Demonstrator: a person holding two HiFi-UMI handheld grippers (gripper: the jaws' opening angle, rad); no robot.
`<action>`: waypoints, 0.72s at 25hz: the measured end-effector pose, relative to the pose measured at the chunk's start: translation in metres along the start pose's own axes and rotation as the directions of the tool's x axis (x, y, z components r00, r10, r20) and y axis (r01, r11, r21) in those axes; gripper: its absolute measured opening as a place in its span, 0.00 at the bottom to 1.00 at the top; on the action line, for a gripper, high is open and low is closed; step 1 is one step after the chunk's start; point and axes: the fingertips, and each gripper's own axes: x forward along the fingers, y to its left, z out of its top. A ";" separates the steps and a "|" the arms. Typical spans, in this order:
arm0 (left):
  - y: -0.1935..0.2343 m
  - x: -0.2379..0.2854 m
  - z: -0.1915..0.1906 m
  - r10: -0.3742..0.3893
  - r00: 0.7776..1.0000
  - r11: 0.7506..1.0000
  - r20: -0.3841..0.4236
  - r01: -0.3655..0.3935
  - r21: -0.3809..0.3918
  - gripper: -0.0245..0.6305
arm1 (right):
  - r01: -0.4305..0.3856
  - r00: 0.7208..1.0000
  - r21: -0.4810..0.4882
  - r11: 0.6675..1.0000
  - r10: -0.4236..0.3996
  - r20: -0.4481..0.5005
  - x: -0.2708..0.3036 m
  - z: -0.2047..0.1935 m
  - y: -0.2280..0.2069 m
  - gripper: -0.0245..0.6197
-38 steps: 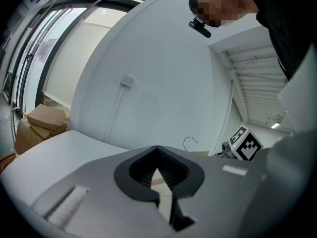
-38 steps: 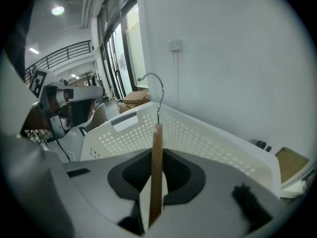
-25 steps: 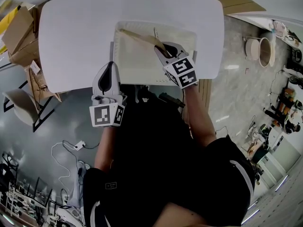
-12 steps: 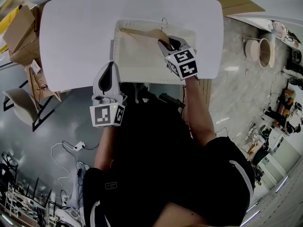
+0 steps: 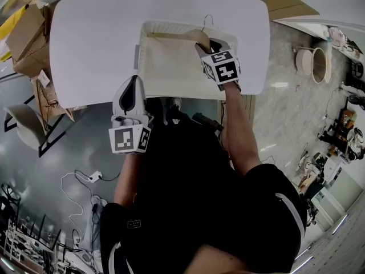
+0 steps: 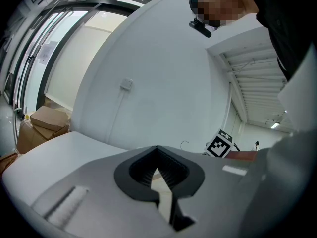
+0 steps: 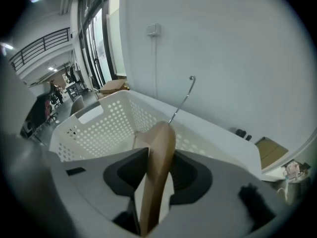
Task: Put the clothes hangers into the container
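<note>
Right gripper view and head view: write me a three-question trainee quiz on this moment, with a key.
1. Multiple choice: what stands between the jaws of the right gripper? A) a wooden hanger B) a towel C) nothing
2. True or false: the left gripper holds a second hanger.
3. Short answer: over which thing is the wooden hanger?
Key: 1 A; the jaws have just been opening, with the wooden hanger between them. 2 false; it is shut and empty. 3 the white perforated basket on the table.
</note>
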 end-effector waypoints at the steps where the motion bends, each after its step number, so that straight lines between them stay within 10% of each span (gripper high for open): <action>1: 0.001 -0.001 0.000 0.002 1.000 1.000 0.000 -0.002 0.000 0.04 | 0.001 1.000 0.003 1.000 -0.001 -0.005 0.001 0.000 -0.001 0.25; 18: 0.001 -0.012 0.000 0.005 1.000 1.000 0.004 -0.005 0.002 0.04 | 0.027 0.998 0.016 1.000 -0.026 -0.055 0.007 -0.008 -0.013 0.27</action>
